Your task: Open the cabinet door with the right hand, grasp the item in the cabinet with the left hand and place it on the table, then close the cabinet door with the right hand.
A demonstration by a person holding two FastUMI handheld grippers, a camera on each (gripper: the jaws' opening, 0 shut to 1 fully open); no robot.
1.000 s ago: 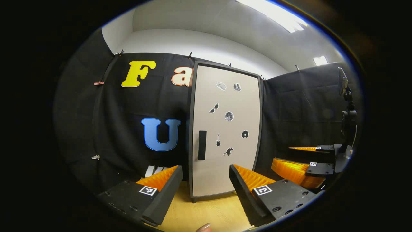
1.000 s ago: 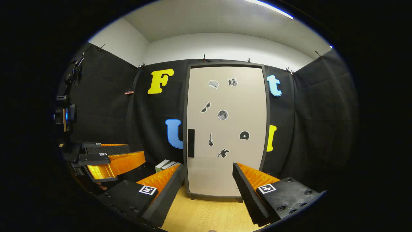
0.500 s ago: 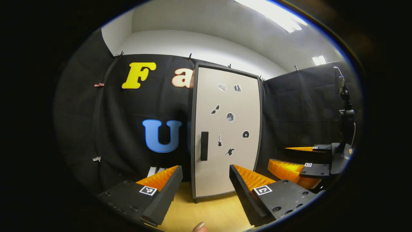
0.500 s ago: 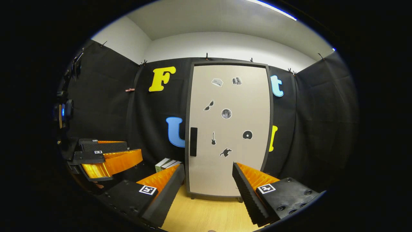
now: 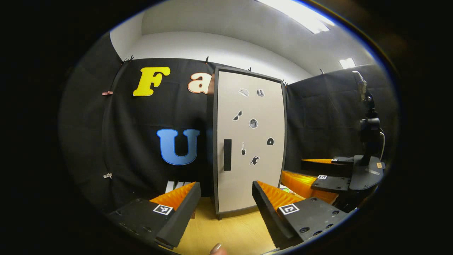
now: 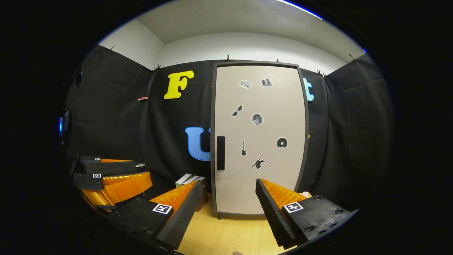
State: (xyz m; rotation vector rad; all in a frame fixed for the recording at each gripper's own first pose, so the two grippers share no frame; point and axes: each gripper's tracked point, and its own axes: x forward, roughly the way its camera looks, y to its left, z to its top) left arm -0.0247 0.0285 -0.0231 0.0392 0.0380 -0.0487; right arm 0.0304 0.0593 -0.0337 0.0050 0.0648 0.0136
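Beige panel: cabinet door (image 6: 260, 138) is shut, centre of right gripper view; rigid board, likely light, swings on hinge.
Grip point: black vertical handle (image 6: 221, 153), left edge of door; slim, stiff.
Right gripper (image 6: 229, 209): fingers wide apart, empty, short of door.
Left gripper (image 5: 226, 209): fingers wide apart, empty.
Item: hidden behind door; can't judge handling.

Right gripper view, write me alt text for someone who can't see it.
A closed cabinet door with a dark handle on its left edge and small stickers stands ahead on a wooden table. The open right gripper points at it, and the left gripper hangs at the left.
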